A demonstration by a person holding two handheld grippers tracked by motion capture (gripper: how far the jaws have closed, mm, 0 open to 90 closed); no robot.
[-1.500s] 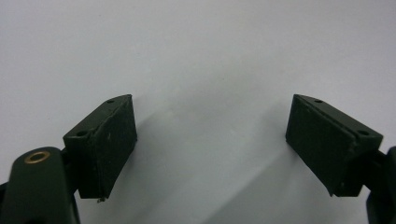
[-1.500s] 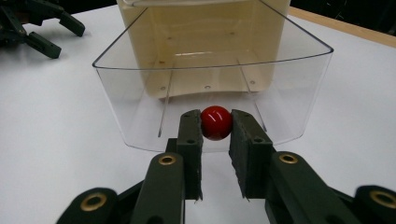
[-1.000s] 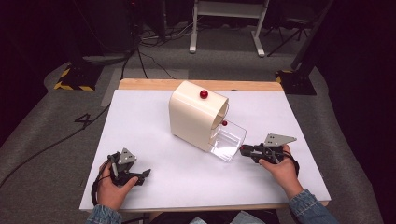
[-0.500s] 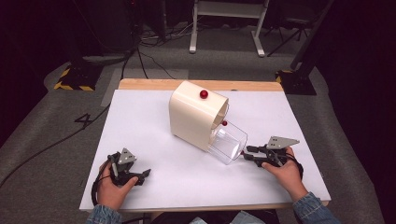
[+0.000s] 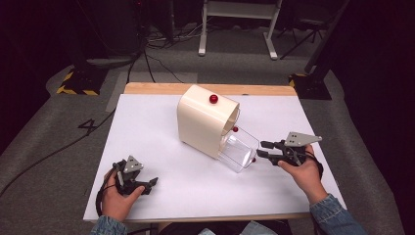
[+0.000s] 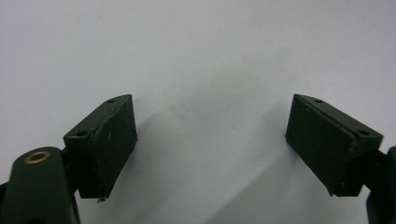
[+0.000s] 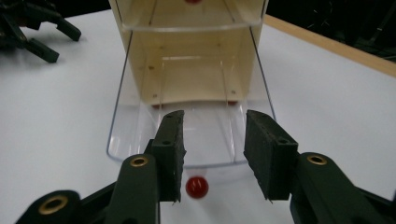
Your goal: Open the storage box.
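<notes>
A cream box [image 5: 203, 122] with a red knob [image 5: 213, 99] on top stands mid-table. Its clear plastic drawer [image 5: 238, 149] is pulled out toward the right. In the right gripper view the clear drawer [image 7: 187, 140] lies straight ahead, and its small red knob [image 7: 196, 186] sits low between the jaws. My right gripper [image 5: 262, 149] [image 7: 213, 119] is open at the drawer's front, its jaws either side of the knob without touching it. My left gripper [image 5: 149, 185] [image 6: 210, 107] rests open on the white table [image 5: 156, 137] at the front left, holding nothing.
A second red knob [image 5: 235, 129] shows on the box face above the drawer. The table's wooden back edge [image 5: 205, 88] runs behind the box. Beyond it lie cables [image 5: 151, 58] and a stand's legs [image 5: 235, 29] on the grey floor.
The clear drawer has come slightly further out of the box. My right gripper has shifted a little at its front. The left gripper has stayed put.
</notes>
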